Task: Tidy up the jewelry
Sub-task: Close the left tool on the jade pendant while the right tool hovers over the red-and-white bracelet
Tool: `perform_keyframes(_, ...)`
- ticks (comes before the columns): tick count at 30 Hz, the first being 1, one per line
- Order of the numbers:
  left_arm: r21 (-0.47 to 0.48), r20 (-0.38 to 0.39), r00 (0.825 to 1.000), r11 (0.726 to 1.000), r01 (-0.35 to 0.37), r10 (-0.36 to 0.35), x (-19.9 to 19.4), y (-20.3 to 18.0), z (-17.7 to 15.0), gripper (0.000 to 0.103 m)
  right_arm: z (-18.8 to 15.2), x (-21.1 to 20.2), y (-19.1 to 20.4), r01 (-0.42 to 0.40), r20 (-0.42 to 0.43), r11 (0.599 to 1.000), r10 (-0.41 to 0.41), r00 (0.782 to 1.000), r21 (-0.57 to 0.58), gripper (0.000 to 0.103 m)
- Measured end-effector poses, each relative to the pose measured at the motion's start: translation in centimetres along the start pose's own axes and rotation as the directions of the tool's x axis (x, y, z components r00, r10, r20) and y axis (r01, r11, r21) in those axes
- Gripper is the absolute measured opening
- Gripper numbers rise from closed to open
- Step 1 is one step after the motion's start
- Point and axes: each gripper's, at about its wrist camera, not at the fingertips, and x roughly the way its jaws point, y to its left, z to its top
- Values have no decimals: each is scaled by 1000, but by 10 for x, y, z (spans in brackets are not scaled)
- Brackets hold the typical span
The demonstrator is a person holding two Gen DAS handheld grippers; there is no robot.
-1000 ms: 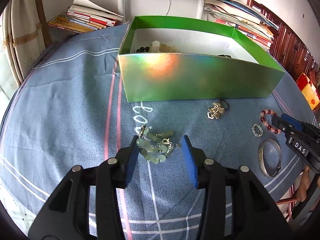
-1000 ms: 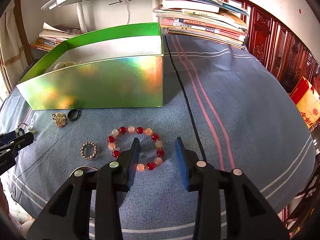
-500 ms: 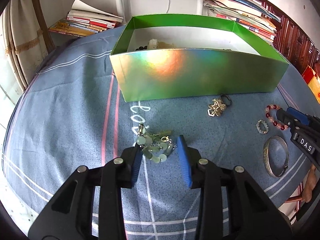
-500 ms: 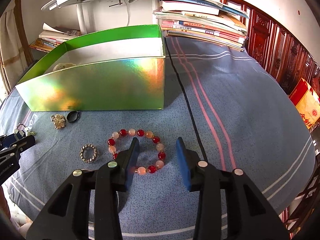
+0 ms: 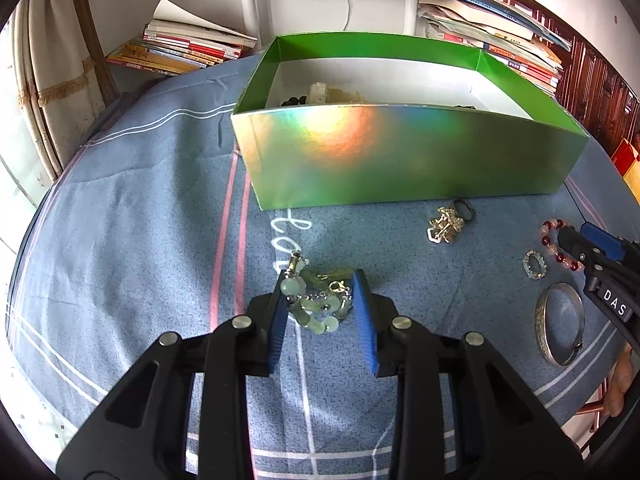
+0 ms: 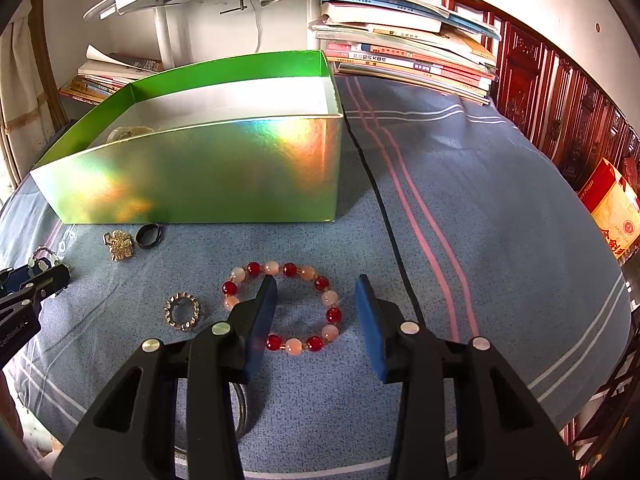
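A bunch of pale green beads, a bracelet (image 5: 316, 308), lies on the blue cloth in front of the green box (image 5: 400, 160). My left gripper (image 5: 318, 280) is closing on it, and both blue pads touch the bunch's sides. In the right wrist view a red and pink bead bracelet (image 6: 332, 314) lies flat. My right gripper (image 6: 316, 284) stands open over it, one finger inside the loop and the other outside its right edge, neither pressing on it. The box holds a few pieces at its left end.
A gold brooch (image 5: 444, 226) and a black ring (image 5: 464, 206) lie by the box front. A small silver ring (image 6: 183, 312) and a silver bangle (image 5: 560, 328) lie left of the right gripper. Book stacks (image 6: 408, 52) line the back edge.
The left jaws have narrowed around the green beads until the pads meet them. The right jaws have widened a little over the red bracelet. Neither hand has shifted.
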Motion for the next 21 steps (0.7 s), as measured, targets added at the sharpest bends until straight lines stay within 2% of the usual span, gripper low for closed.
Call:
perform_keyframes(13,4,5,1000,1000,-16,16,0,-3,-1,32,-2,-1,0,-2,4,1000,2,1000,-1,43)
perform_keyframes(18,2,6,1000,1000,-24,24,-1,-1,-1,36,-2,0,1,1,6,1000,-1,1000,2,49)
perform_keyframes(21,1,6,1000,1000,-21,21,-1,0,-1,37,-1,0,1,4,9,1000,-4,1000,-2,49)
